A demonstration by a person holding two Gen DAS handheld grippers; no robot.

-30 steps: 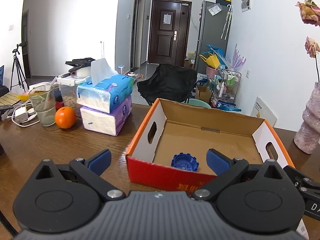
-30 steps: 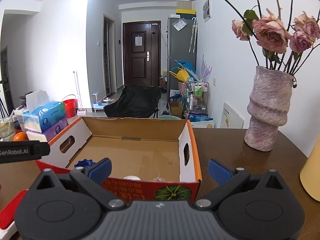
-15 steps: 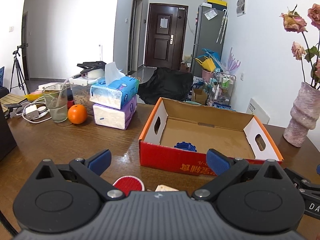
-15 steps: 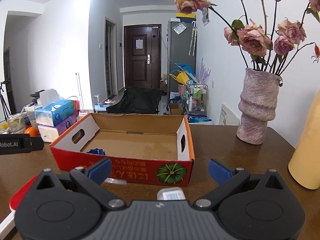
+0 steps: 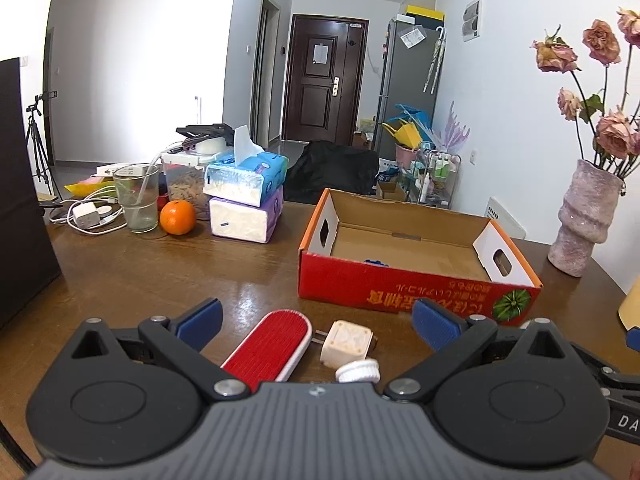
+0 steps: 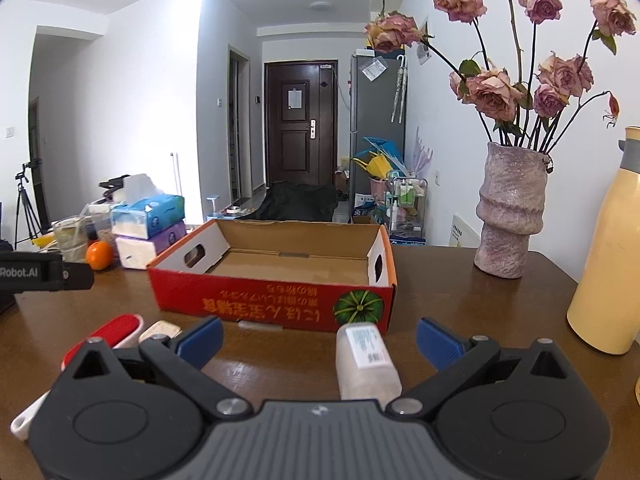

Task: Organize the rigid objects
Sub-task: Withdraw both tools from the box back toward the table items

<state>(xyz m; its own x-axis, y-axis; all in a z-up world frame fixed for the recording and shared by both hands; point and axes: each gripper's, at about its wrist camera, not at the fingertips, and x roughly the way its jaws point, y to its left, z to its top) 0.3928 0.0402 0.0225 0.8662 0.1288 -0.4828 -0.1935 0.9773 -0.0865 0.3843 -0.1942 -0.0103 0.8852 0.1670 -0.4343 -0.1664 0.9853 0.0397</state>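
A red cardboard box (image 5: 404,292) (image 6: 276,304) stands open on the brown table, with a blue cap (image 5: 375,262) just showing inside it. My left gripper (image 5: 318,322) is open above a red and white brush (image 5: 269,344), a cream plug adapter (image 5: 347,342) and a white cap (image 5: 358,371), touching none of them. My right gripper (image 6: 318,338) is open too, with a clear plastic bottle (image 6: 366,360) lying between its fingers, not held. The brush (image 6: 116,326) and adapter (image 6: 160,330) lie to its left.
Tissue packs (image 5: 246,200), an orange (image 5: 178,217), a glass (image 5: 136,200) and chargers (image 5: 86,214) crowd the back left. A vase of dried roses (image 6: 510,212) and a yellow flask (image 6: 606,248) stand at the right. A dark object (image 5: 20,200) rises at the left edge.
Both grippers have pulled back from over the box toward the table's near edge. The brush, adapter, white cap and bottle have come into view in front of the box.
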